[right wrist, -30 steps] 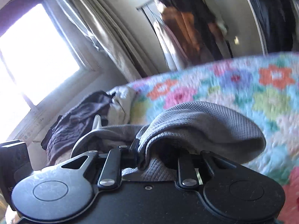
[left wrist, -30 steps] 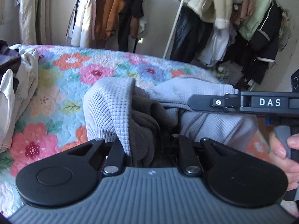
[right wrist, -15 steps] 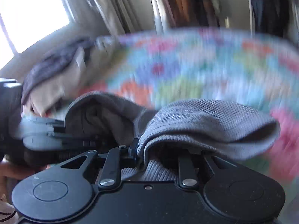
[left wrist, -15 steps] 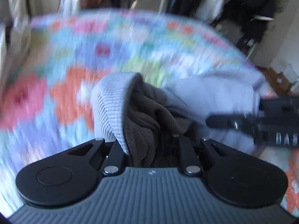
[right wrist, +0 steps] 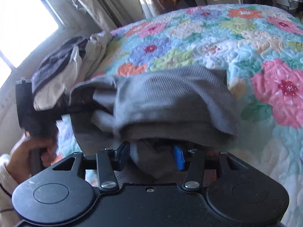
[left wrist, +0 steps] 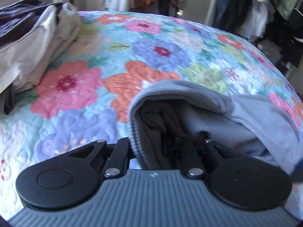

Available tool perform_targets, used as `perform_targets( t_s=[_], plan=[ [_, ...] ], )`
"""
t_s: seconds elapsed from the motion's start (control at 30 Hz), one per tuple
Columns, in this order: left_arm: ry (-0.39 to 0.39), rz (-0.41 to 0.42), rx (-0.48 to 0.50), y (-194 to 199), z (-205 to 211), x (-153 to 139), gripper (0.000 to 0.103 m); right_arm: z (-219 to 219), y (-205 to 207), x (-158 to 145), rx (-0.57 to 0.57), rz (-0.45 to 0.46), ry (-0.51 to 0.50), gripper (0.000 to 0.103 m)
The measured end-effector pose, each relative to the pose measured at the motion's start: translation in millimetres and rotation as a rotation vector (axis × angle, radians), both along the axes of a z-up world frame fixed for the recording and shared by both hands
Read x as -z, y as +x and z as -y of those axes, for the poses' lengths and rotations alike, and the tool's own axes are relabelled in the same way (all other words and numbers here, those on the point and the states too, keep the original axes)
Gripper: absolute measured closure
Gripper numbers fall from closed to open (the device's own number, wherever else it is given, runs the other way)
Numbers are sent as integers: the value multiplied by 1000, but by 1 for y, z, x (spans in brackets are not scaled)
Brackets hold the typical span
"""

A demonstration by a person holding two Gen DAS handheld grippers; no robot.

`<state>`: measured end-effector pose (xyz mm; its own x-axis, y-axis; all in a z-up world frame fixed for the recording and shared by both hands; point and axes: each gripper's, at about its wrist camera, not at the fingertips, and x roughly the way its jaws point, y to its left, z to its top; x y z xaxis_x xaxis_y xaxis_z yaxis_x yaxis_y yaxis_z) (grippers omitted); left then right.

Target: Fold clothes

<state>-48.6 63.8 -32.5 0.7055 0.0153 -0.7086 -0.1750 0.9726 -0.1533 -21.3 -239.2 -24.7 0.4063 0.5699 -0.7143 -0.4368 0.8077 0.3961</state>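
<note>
Grey knit garment [left wrist: 217, 113] lies bunched on the floral quilt [left wrist: 151, 53] of the bed, near a pile of folded clothes [left wrist: 34, 43]. Left tongs [left wrist: 157, 145] clamp a fold of it; right tongs [right wrist: 151, 151] are opening, fabric loose between them.
</note>
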Motion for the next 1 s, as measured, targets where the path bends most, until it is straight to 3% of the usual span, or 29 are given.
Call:
perform_targets(
  t_s=[0.17,0.3,0.37,0.43,0.6,0.73,0.87,0.93,1.0],
  plan=[
    [-49,-33,-13,-5,-17,-3,86,-7,-4,9,-30,13,-61,49],
    [-111,-61,42,-17,-21,-14,83,-15,-3,6,-41,50,-91,49],
    [-100,-61,67,-28,-18,-20,69,-22,-7,1,-75,105,-121,53],
    [-91,-50,78,-42,-14,-24,57,-30,-10,-1,-79,158,-185,89],
    [-116,-67,133,-61,0,-22,52,-39,-11,-18,-16,292,-313,96],
    [-122,-61,202,-60,15,-20,34,-32,-1,-42,82,379,-354,97],
    [-64,-142,219,-42,32,7,15,-24,10,-47,132,424,-416,97],
    [-19,-183,210,-33,37,25,15,-19,17,-44,159,429,-448,98],
    [19,-177,188,-31,38,29,38,-13,22,-38,189,427,-483,98]
  ],
)
